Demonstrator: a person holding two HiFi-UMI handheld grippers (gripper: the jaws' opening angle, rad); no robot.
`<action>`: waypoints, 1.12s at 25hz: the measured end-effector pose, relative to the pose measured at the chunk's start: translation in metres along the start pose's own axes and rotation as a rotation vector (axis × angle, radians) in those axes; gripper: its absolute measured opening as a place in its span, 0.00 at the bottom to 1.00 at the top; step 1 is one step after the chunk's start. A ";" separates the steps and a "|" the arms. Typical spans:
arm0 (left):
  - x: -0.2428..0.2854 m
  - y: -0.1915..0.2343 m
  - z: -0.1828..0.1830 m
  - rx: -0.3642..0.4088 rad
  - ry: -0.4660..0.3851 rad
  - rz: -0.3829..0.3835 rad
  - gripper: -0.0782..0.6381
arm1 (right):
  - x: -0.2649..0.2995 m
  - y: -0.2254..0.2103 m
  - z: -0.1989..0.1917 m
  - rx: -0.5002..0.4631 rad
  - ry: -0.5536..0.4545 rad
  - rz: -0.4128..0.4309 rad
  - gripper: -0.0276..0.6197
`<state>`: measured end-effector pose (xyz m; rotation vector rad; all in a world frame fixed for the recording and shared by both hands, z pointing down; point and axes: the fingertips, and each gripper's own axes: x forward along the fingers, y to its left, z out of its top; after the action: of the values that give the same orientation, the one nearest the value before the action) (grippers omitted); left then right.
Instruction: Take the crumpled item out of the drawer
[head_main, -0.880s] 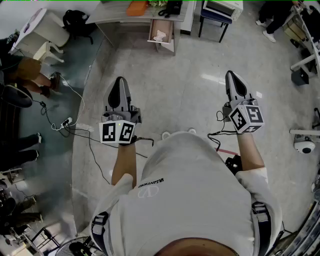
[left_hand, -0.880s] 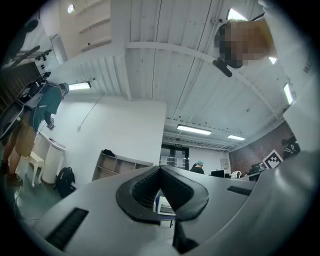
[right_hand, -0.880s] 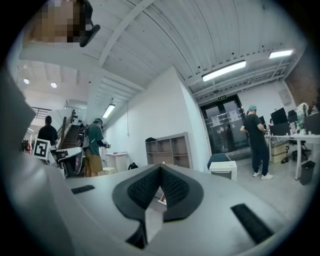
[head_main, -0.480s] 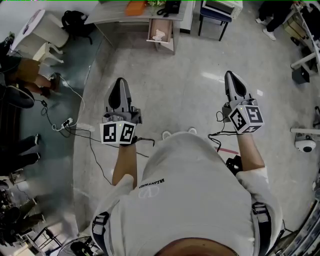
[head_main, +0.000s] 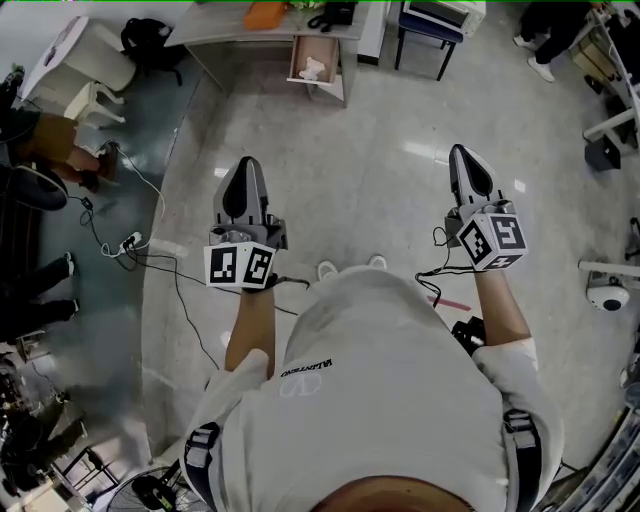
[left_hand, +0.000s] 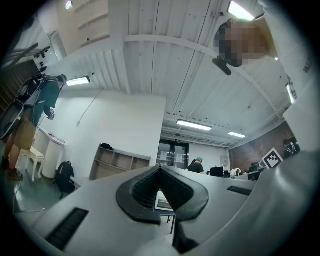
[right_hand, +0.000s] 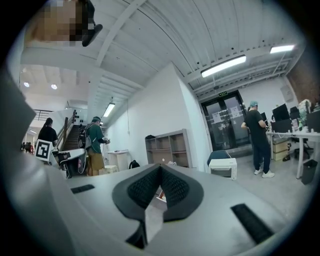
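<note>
Far ahead at the top of the head view, an open wooden drawer (head_main: 338, 62) sticks out from a grey desk (head_main: 225, 25). A crumpled white item (head_main: 313, 68) lies inside it. My left gripper (head_main: 245, 163) is held at waist height over the floor, well short of the drawer, and it is shut with nothing in it. My right gripper (head_main: 463, 152) is level with it on the right, also shut and empty. In the left gripper view the dark pads (left_hand: 145, 187) meet at a point. In the right gripper view the pads (right_hand: 175, 187) meet the same way.
Cables and a power strip (head_main: 130, 245) trail over the floor at left, near seated people. An orange thing (head_main: 265, 14) lies on the desk. A white appliance on a blue stool (head_main: 440, 18) stands right of the drawer. A white dome device (head_main: 607, 290) sits at far right.
The desk and drawer have slid slightly up and left in the head view. Both grippers keep the same pose and stay shut.
</note>
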<state>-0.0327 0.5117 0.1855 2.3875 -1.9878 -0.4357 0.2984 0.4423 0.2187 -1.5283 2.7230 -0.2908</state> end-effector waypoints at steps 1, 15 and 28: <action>0.003 -0.004 -0.002 0.001 0.002 0.004 0.11 | 0.001 -0.005 0.001 0.002 0.001 0.005 0.05; 0.014 -0.033 -0.017 0.020 0.020 0.061 0.11 | 0.016 -0.028 -0.002 -0.018 0.019 0.112 0.05; 0.059 0.005 -0.031 -0.001 0.022 0.025 0.11 | 0.065 -0.021 -0.003 -0.016 0.007 0.075 0.05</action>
<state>-0.0211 0.4483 0.2036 2.3536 -2.0053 -0.4082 0.2817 0.3775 0.2303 -1.4275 2.7868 -0.2746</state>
